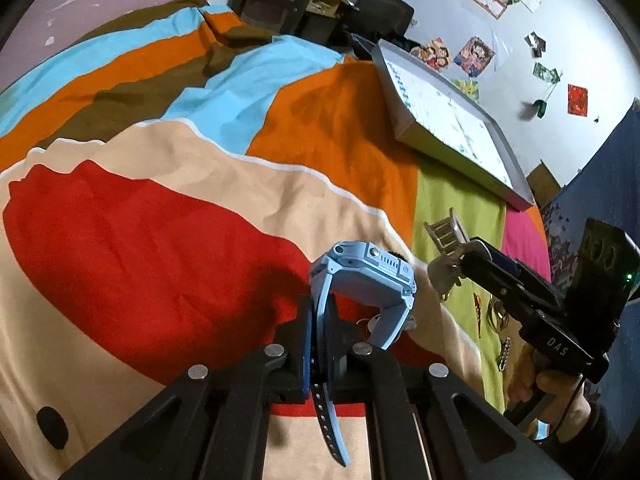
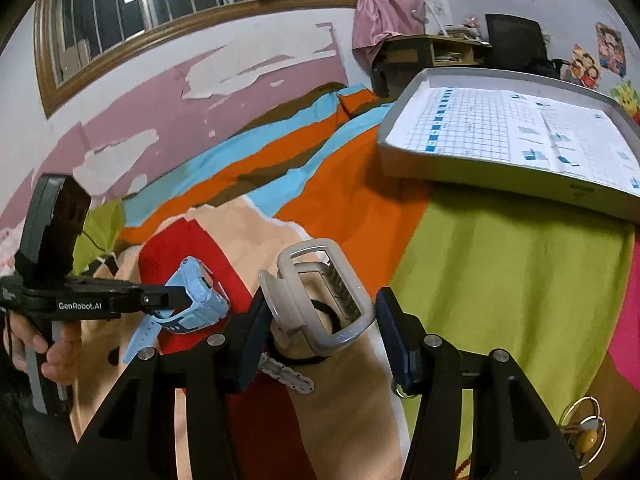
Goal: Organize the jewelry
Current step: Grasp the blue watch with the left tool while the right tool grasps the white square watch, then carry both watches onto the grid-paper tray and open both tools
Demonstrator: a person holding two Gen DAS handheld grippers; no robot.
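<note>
A light blue smartwatch (image 1: pixel 362 276) hangs above the bedspread, with my left gripper (image 1: pixel 319 320) shut on its strap; the strap's loose end dangles between the fingers. In the right wrist view the same watch (image 2: pixel 196 300) sits at the tip of the left gripper (image 2: pixel 180 299). My right gripper (image 2: pixel 320 312) is shut on a beige hair claw clip (image 2: pixel 320 300), its pads pressing the clip's two sides. The left wrist view also shows that clip (image 1: pixel 444 236), held at the right gripper (image 1: pixel 466 254). A grey tray (image 2: pixel 500 172) lined with grid paper lies on the bed, far right.
Under the clip lie a black hair tie (image 2: pixel 320 356) and a small white chain piece (image 2: pixel 288 378). Gold bangles (image 2: pixel 584 428) rest on the green patch at lower right. The multicoloured bedspread (image 1: pixel 160 220) is wrinkled. A desk and dark chair (image 2: pixel 516 40) stand beyond the bed.
</note>
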